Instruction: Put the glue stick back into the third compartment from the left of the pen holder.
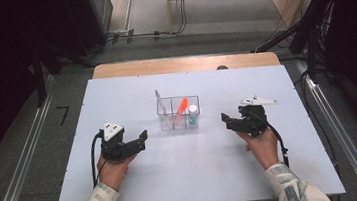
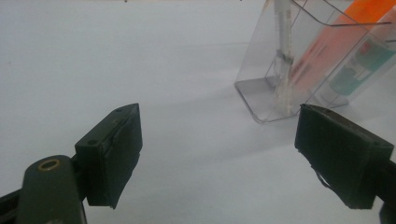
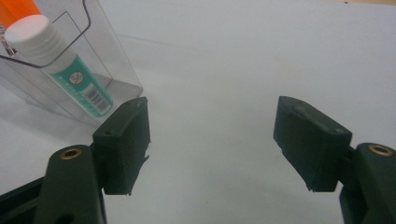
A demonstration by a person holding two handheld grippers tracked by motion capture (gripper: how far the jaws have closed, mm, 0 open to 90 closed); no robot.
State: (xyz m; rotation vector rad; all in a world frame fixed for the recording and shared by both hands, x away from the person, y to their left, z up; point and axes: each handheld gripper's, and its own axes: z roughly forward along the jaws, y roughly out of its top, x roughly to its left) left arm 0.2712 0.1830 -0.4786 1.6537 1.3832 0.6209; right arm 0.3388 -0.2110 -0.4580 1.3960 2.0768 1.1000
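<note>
A clear plastic organiser with compartments stands mid-table. It holds an orange marker, a white-capped tube with a green label and a pale slim stick leaning at its left end. My left gripper rests low at the organiser's left, open and empty. In the left gripper view the organiser stands ahead to the right, apart from the jaws. My right gripper sits to the organiser's right, open with nothing between its jaws. The green-labelled tube shows close by in the right gripper view.
The white table top ends in a wooden strip at the far side. Dark stands and cables ring the floor beyond. A person's sleeved forearms come in from the near edge.
</note>
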